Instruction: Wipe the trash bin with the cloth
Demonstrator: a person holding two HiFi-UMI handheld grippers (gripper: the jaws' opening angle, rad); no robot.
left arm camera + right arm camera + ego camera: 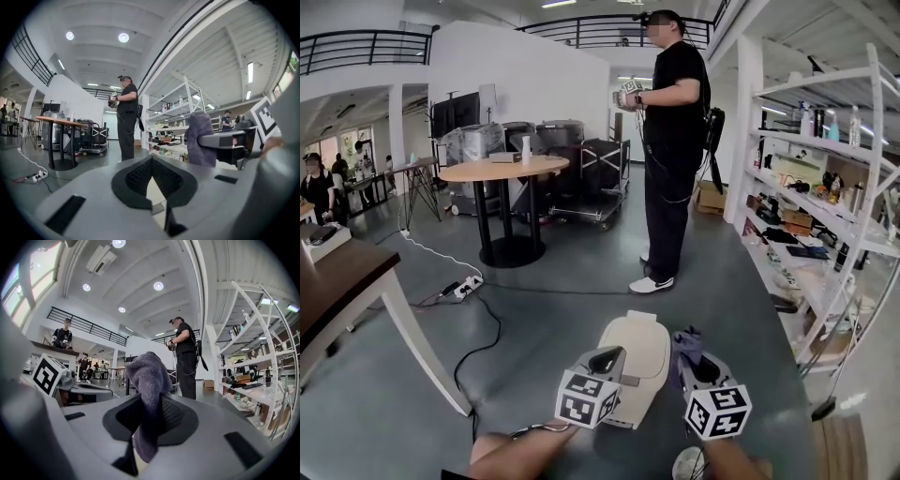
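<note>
A: What does the right claw (pixel 151 399) hold?

B: It is closed on a purple-grey terry cloth (pixel 146 373). The cloth is pinched between the two black pads. One bunch stands up beyond the tips, and a flap hangs down behind them, towards the body of the claw.

A: And the left claw (pixel 151 161)?

B: Its pads meet at the tips and there is nothing between them. Through the gap behind the tips I see only a cream surface.

A: Where is the bin?

B: The cream plastic trash bin with a rounded lid (pixel 645 349) stands on the grey floor (pixel 534 319), below and between both claws. In the head view the tip of the left claw is over the left part of the lid. The right claw with the cloth is just beside the right edge of the bin. Whether the cloth touches the bin, I cannot tell.

A: What is beyond the claws?

B: Well ahead of them stands a person in black clothes (pixel 673 141), holding a device at chest height. To the right of the right claw is a white shelf rack (pixel 825 216) with small goods. Far ahead and to the left of the left claw is a round wooden table (pixel 504 170).
</note>
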